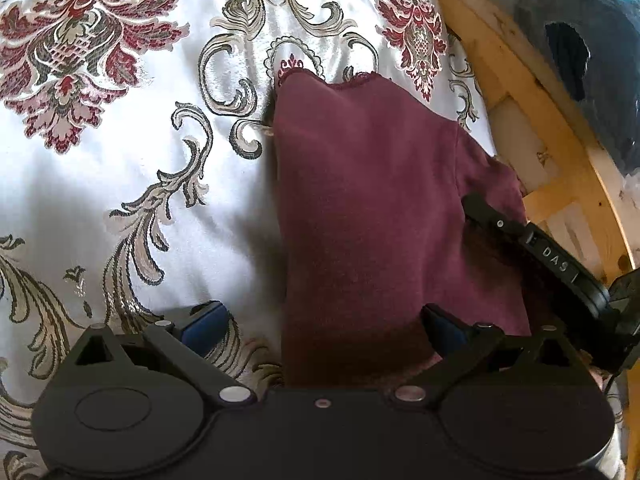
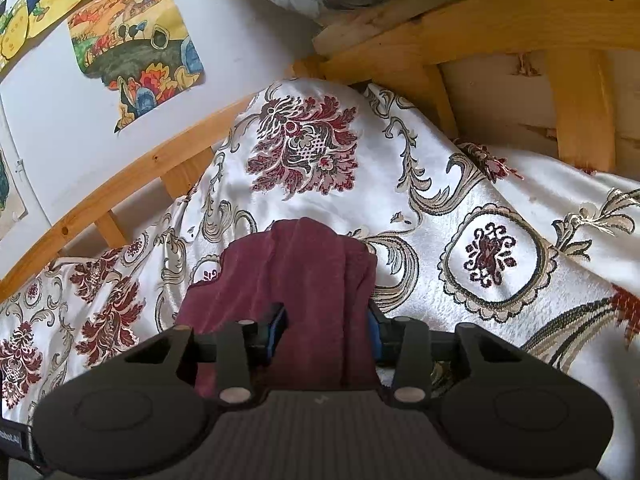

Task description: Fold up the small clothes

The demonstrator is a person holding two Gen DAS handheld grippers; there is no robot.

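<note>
The maroon garment (image 1: 372,216) is lying centre-frame on the patterned bedspread (image 1: 120,128), looking partly folded. The right gripper (image 2: 326,330) is clamping its bunched near edge; the left gripper (image 1: 320,320) is gaping wide over it, so folding seems unfinished.

Right claw (image 2: 328,330) half-closed (fingers pinching inward), left claw (image 1: 320,320) spread wide.

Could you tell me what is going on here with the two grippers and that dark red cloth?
A person is folding a small maroon garment on a patterned white bedspread, with a handheld gripper in each hand. The right gripper has a bunched part of the garment between its blue-padded fingers. The left gripper stands open at the near edge of the cloth, one finger over the bedspread, the other over the garment. A wooden bed frame runs alongside.
</note>
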